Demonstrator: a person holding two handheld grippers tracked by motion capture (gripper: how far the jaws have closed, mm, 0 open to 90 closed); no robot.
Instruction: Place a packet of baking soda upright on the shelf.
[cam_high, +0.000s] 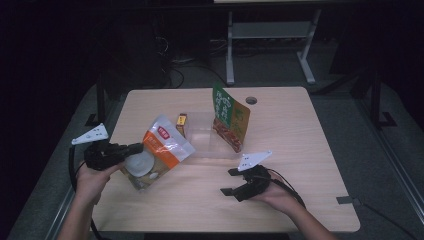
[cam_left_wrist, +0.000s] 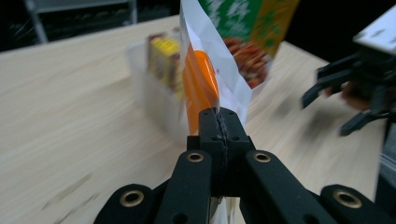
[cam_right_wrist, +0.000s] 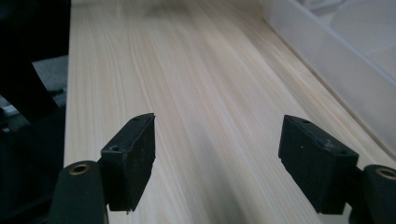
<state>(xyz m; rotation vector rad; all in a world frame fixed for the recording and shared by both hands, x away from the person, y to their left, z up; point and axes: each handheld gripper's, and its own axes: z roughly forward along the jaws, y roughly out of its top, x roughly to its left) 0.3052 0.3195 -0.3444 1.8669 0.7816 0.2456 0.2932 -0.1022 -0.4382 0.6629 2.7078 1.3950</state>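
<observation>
My left gripper (cam_high: 139, 148) is shut on the edge of a white and orange pouch (cam_high: 162, 147) and holds it tilted above the table's left side. In the left gripper view the jaws (cam_left_wrist: 219, 122) pinch the pouch (cam_left_wrist: 201, 70) edge-on. A clear plastic tray (cam_high: 205, 150) sits mid-table, with a green and orange snack bag (cam_high: 229, 116) standing in it and a small yellow box (cam_high: 181, 124) at its left end. My right gripper (cam_high: 228, 181) hovers open over bare wood near the front edge, nothing between its pads (cam_right_wrist: 133, 154).
The wooden table (cam_high: 300, 165) has a cable hole (cam_high: 251, 100) at the back. The tray's clear wall (cam_right_wrist: 336, 60) runs along the right of the right gripper view. Beyond the table stand a dark floor and a white frame (cam_high: 270, 35).
</observation>
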